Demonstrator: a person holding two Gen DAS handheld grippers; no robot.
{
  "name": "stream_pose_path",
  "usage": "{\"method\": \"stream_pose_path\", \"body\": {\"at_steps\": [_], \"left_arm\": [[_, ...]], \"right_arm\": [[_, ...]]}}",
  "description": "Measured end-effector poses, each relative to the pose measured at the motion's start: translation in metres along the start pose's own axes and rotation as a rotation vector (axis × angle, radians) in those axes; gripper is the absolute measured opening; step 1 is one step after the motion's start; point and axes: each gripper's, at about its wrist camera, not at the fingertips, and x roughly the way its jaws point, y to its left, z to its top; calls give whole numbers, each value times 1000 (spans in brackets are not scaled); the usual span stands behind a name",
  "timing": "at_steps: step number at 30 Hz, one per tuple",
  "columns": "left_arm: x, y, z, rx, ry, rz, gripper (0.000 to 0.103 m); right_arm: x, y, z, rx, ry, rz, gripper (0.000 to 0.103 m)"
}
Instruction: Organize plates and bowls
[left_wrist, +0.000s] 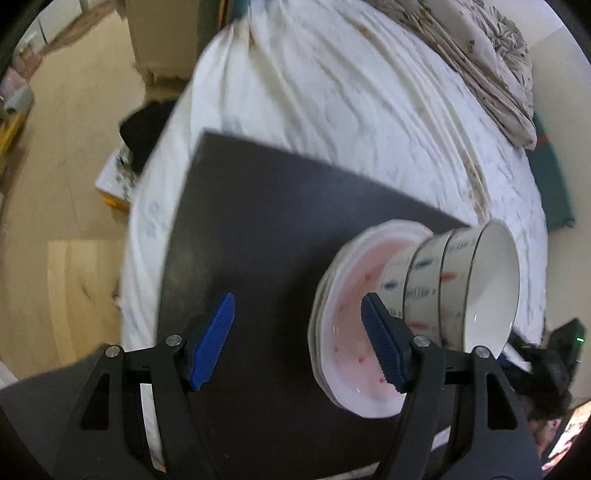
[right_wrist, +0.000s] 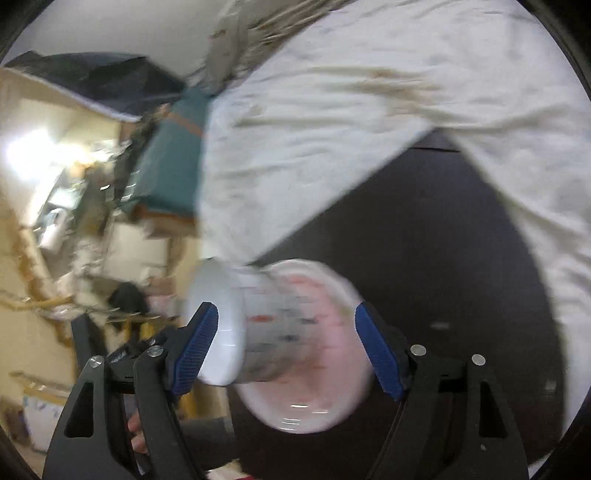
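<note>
While three nested bowls (left_wrist: 461, 284) are sitting stacked on a pile of pink-centred plates (left_wrist: 354, 332), both sets of tongs are hovering with nothing gripped. Seen from the left gripper (left_wrist: 297, 341), the crockery is lying past its right-hand blue pad, outside the wide gap. Seen from the right gripper (right_wrist: 286, 350), whose jaws are also standing wide, the bowl stack (right_wrist: 236, 325) and plates (right_wrist: 314, 369) are lying between the pads, with no pad pressing on them that I can make out through the blur. Everything is resting on a dark board (left_wrist: 258, 229), probably serving as a firm surface over the soft white bedding (left_wrist: 351, 92) around it.
</note>
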Motion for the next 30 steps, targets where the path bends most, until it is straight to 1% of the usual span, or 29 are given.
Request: {"method": "stream_pose_path", "body": {"at_steps": [1,2,3,4,5,6,7,9,11,14,15,16,17,18,19,20,21,25,30], "left_arm": [[2,3,-3,-16,-2,-16,68],[5,6,-7,-42,-8,-35,68],[7,7,-9,-53,-5,-44,68],[11,8,-13,-59,3,-50,68],[18,6,-18,-61,20,-59,68],[22,5,-20,-60,33,-64,68],[27,4,-24,-62,50,-72,67],[34,-2,-33,-47,66,-92,66],[38,-9,-39,-16,73,-98,66],[49,-13,-46,1,123,-87,66],[53,-13,-47,-1,138,-81,61],[56,-13,-48,-7,152,-79,53],[61,-13,-49,-11,174,-83,49],[64,-14,-49,-10,182,-83,40],[65,-18,-49,1,181,-87,27],[65,-24,-49,38,173,-69,29],[65,-27,-49,43,169,-57,29],[66,-31,-44,15,179,-49,29],[69,-41,-40,25,186,-52,30]], "right_arm": [[5,-10,-2,19,31,-37,78],[12,-18,-5,37,68,-65,74],[19,-24,-8,46,108,-79,72],[29,-29,-12,59,154,-66,70],[40,-31,-16,67,206,-43,64],[48,-30,-20,55,243,-41,60],[52,-28,-21,33,250,-56,57],[61,-19,-25,-18,267,-81,57],[68,-12,-27,-40,287,-89,57],[82,-10,-35,-66,317,-120,57],[86,-9,-37,-75,326,-127,56],[90,-7,-41,-87,337,-130,54],[94,-5,-43,-97,346,-132,48],[98,-2,-44,-106,354,-136,46],[102,0,-46,-116,362,-143,41],[105,2,-47,-123,366,-148,38],[106,3,-48,-130,364,-158,38],[110,2,-45,-125,355,-175,35],[114,3,-38,-113,345,-183,36]]}}
